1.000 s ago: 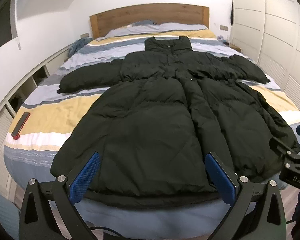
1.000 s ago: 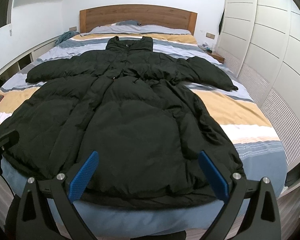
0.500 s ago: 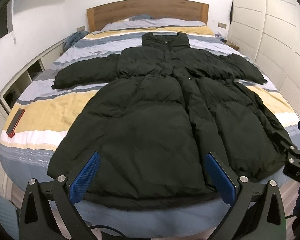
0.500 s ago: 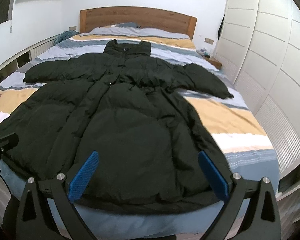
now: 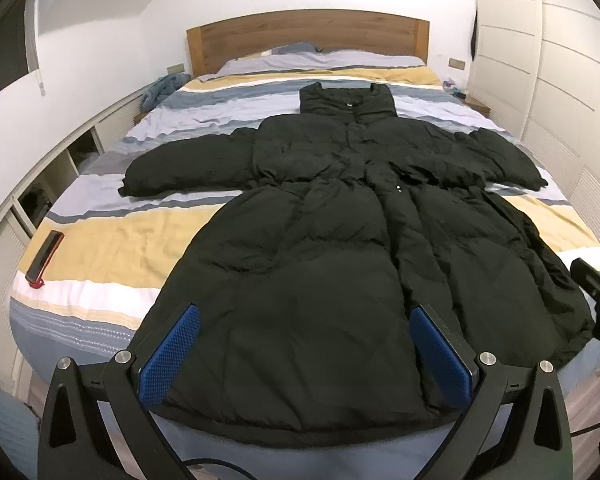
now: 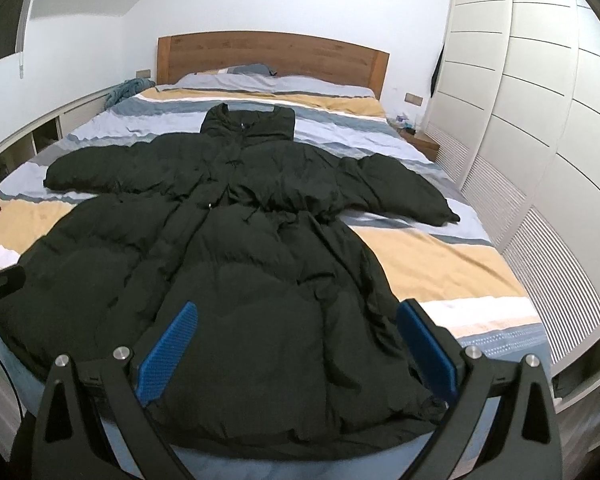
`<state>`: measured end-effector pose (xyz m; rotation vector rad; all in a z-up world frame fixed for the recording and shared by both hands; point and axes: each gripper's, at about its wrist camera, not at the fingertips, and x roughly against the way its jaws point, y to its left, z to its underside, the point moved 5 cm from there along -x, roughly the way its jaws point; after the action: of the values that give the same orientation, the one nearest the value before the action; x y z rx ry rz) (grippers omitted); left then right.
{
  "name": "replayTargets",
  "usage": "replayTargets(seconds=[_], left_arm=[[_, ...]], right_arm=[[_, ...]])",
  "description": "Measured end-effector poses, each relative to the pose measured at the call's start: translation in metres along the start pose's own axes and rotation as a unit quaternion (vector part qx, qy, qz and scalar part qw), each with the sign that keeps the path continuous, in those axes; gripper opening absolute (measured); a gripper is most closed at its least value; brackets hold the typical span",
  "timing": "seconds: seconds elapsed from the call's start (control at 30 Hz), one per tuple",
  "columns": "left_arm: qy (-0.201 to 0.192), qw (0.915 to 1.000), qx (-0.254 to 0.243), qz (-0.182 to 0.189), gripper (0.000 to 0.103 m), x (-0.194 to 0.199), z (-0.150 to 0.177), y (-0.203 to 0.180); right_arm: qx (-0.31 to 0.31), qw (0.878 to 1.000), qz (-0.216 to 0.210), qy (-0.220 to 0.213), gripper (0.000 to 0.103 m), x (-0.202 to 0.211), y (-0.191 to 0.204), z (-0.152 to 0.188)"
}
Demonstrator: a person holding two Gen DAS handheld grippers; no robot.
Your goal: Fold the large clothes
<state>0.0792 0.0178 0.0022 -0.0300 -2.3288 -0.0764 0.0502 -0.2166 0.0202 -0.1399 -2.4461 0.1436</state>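
Observation:
A long black puffer coat (image 5: 340, 248) lies flat and front-up on the striped bed (image 5: 112, 240), collar toward the headboard, both sleeves spread out, hem at the foot edge. It also shows in the right wrist view (image 6: 228, 272). My left gripper (image 5: 306, 354) is open and empty, hovering over the hem's left half. My right gripper (image 6: 296, 350) is open and empty over the hem's right half. Part of the right gripper's body shows at the right edge of the left wrist view (image 5: 596, 292).
A dark phone with a red end (image 5: 44, 258) lies near the bed's left edge. A wooden headboard (image 5: 308, 40) is at the far end. White wardrobe doors (image 6: 540, 140) run along the right; low shelving (image 5: 40, 184) runs along the left. A blue cloth (image 5: 164, 86) lies at the far left.
Both grippers have risen and come in over the coat's hem. Both stay open and empty. The coat has not moved.

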Motion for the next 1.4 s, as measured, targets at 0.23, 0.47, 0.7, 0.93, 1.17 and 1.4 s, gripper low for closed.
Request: replayTargets(seconds=[0.23,0.47,0.7,0.93,1.17,1.4], left_arm=[[-0.01,0.9999,0.004,-0.011,0.103,-0.008,-0.033,0.012],[-0.075,0.9958,0.006,-0.053,0.102,0.001,-0.11,0.032],[-0.117,0.9918,0.005,-0.051,0.102,-0.003,-0.19,0.04],[-0.146,0.9875,-0.004,-0.059,0.102,-0.018,-0.253,0.035],[-0.148,0.9875,0.009,-0.055,0.102,-0.05,-0.287,0.031],[-0.129,0.9906,0.007,-0.046,0.102,-0.094,-0.294,0.012]], right_arm=[[-0.007,0.999,-0.041,-0.001,0.101,-0.008,0.005,-0.019],[0.008,0.999,-0.035,-0.041,0.101,-0.016,0.002,-0.08],[-0.019,0.997,-0.03,-0.065,0.101,-0.04,-0.022,-0.145],[-0.06,0.996,-0.025,-0.063,0.101,-0.087,-0.058,-0.184],[-0.097,0.994,-0.019,-0.05,0.101,-0.14,-0.095,-0.201],[-0.122,0.992,-0.003,-0.022,0.101,-0.198,-0.131,-0.199]])
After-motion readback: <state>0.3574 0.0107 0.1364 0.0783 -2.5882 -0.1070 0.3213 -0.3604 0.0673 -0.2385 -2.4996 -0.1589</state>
